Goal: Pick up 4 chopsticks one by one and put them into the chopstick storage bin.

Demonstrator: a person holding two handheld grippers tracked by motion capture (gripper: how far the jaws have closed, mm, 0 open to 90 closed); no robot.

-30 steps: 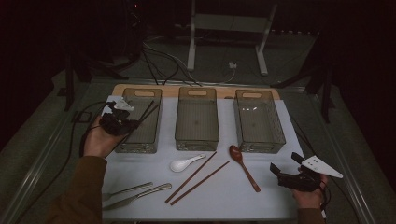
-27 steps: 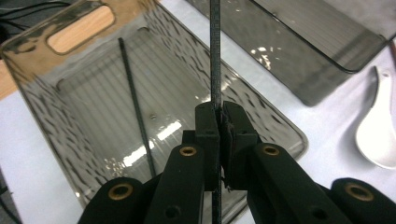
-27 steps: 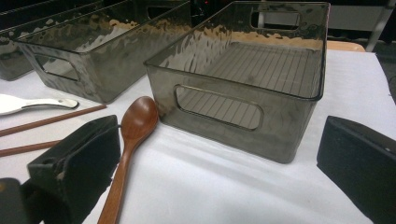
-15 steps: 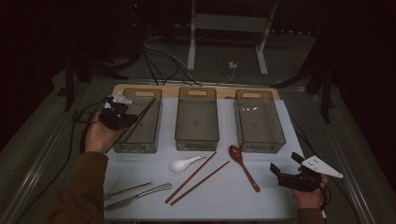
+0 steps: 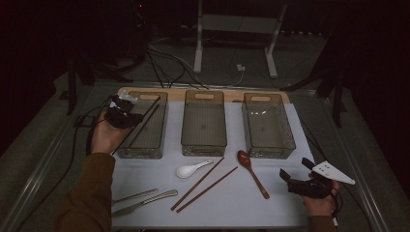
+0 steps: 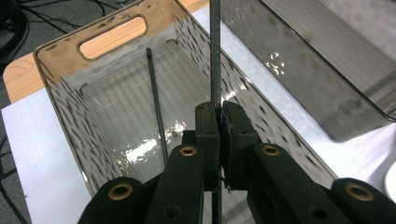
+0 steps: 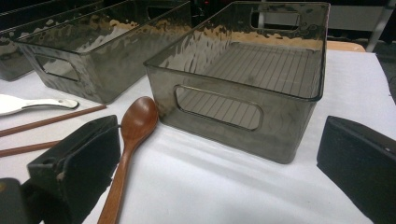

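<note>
Your left claw (image 5: 126, 115) shifted slightly over the left bin (image 5: 145, 126) near the tabletop's far-left corner, still pinching a black chopstick (image 6: 215, 56); released tilted, it could bounce out.

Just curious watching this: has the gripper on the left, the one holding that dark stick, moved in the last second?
Yes. The left gripper drifted slightly toward the left bin's far end, carrying the dark chopstick.
</note>
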